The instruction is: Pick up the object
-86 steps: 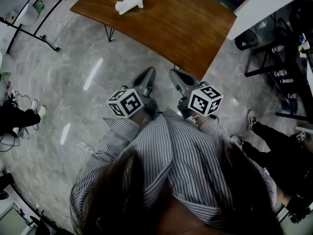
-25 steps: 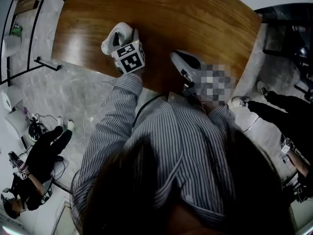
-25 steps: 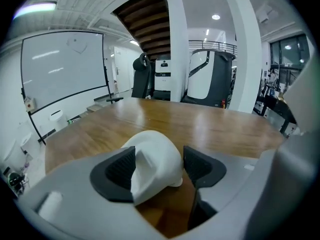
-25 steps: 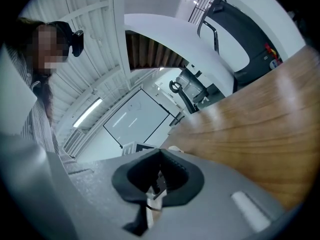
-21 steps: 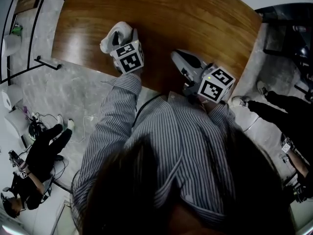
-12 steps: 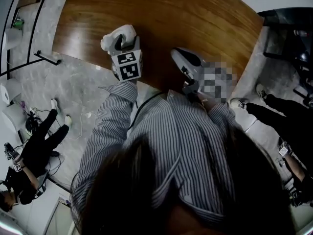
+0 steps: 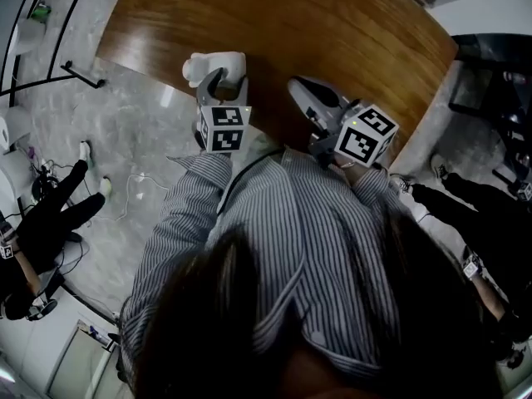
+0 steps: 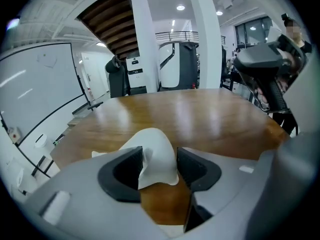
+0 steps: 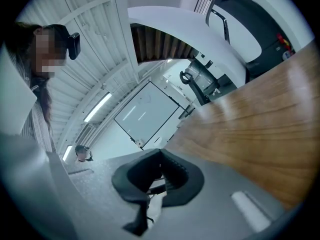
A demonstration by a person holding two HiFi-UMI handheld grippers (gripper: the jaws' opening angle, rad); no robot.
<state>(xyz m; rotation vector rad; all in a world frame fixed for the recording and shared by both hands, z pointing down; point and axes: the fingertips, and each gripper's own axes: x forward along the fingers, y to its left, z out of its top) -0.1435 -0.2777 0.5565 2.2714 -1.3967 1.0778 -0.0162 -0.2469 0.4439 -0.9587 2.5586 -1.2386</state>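
Left tongs [image 8: 159, 159]: were closing on the white figure [image 7: 214, 61], pads at its two flanks and, by the look of it, touching.
White figure: sat at the near left edge of the table [image 7: 332, 32], between those pads; whether it had left the wood could not be told.
Right tongs [image 9: 161, 156]: were closed on nothing, held over the table's near edge, well apart from the figure.
Step in hand: judged to be the grasp, with the lift not yet made.
Next move: called for a firm closure, then a straight rise; the rounded body might slip if pinched lightly.
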